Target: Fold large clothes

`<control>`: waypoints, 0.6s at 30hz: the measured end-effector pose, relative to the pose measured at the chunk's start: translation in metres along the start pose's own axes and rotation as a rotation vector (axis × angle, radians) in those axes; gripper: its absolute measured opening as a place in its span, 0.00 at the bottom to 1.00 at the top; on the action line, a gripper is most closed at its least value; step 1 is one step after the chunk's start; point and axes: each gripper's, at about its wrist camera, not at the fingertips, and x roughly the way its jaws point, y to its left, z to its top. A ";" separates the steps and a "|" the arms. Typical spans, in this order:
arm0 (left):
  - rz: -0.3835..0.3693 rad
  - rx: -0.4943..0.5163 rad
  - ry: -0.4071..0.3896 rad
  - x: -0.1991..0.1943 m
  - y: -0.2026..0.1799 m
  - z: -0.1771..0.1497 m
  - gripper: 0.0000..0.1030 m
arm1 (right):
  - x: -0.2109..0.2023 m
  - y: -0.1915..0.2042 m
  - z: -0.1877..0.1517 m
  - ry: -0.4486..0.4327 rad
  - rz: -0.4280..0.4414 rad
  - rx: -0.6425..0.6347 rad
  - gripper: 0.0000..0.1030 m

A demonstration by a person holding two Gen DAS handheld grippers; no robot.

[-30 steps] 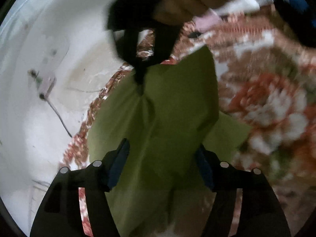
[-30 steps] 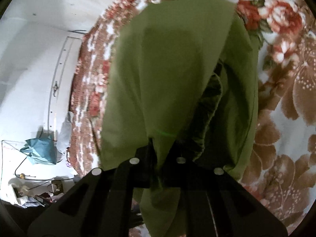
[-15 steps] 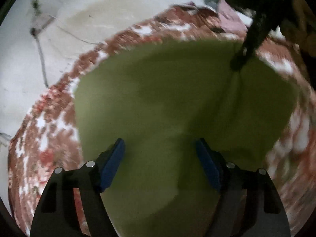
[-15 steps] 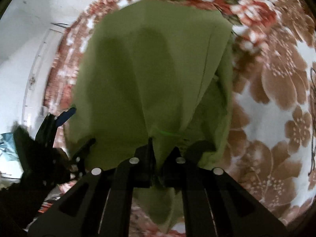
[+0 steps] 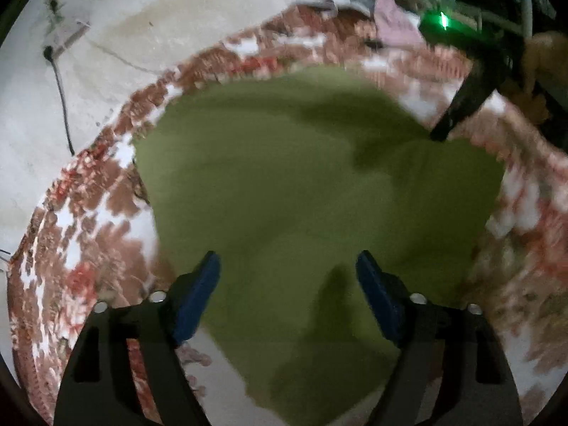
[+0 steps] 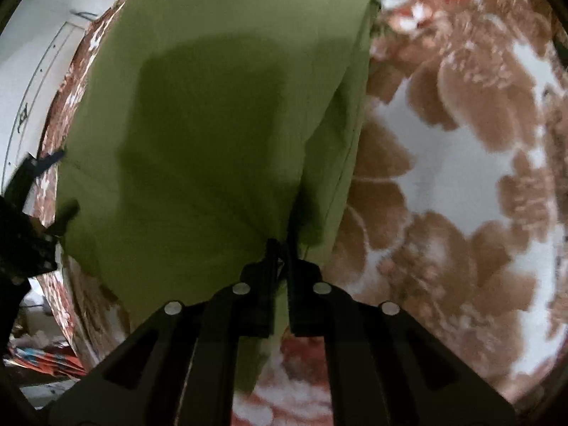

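Note:
An olive-green garment (image 5: 291,184) lies spread on a floral bedspread (image 5: 78,241). My left gripper (image 5: 287,284) hovers over its near part, jaws opening wide, blue pads clear of the cloth, nothing pinched. The right gripper (image 5: 440,135) comes in from the upper right of the left wrist view, tip on the garment's far corner. In the right wrist view the green garment (image 6: 213,113) fills the left half, and my right gripper (image 6: 280,248) is shut on a pinched fold at its edge. The left gripper (image 6: 46,177) shows at the far left edge.
The floral bedspread (image 6: 461,177) runs on to the right of the garment. A white wall (image 5: 106,35) with a dangling cable (image 5: 62,96) lies beyond the bed. Pink cloth (image 5: 394,25) sits at the bed's far end. Clutter (image 6: 42,355) lies on the floor beside the bed.
The garment went from hanging between the grippers to lying spread on the bed. My left gripper let go and opened wider. The right gripper came down, still pinching the cloth.

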 end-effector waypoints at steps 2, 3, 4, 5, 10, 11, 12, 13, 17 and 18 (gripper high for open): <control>-0.030 -0.060 -0.030 -0.016 0.018 0.014 0.84 | -0.027 0.019 0.016 -0.038 -0.033 -0.030 0.22; -0.031 -0.091 -0.043 -0.021 0.030 0.022 0.85 | -0.035 0.025 0.022 -0.057 -0.031 -0.036 0.37; -0.033 -0.111 -0.050 -0.022 0.040 0.028 0.86 | -0.045 0.032 0.032 -0.078 -0.021 -0.046 0.70; -0.030 -0.142 -0.064 -0.022 0.055 0.037 0.87 | -0.055 0.043 0.045 -0.106 -0.015 -0.074 0.83; 0.003 -0.286 -0.073 0.018 0.122 0.073 0.91 | -0.059 0.077 0.103 -0.185 -0.149 -0.113 0.95; 0.001 -0.314 -0.068 0.029 0.131 0.079 0.92 | -0.055 0.079 0.116 -0.204 -0.147 -0.102 0.95; 0.007 -0.334 -0.060 0.036 0.137 0.084 0.93 | -0.049 0.079 0.128 -0.225 -0.149 -0.083 0.95; 0.005 -0.373 -0.052 0.049 0.146 0.091 0.93 | -0.043 0.080 0.139 -0.240 -0.170 -0.057 0.95; 0.012 -0.470 -0.022 0.085 0.165 0.103 0.95 | -0.012 0.075 0.174 -0.291 -0.222 0.010 0.95; 0.030 -0.490 0.007 0.097 0.169 0.103 0.95 | 0.000 0.072 0.178 -0.296 -0.266 0.019 0.95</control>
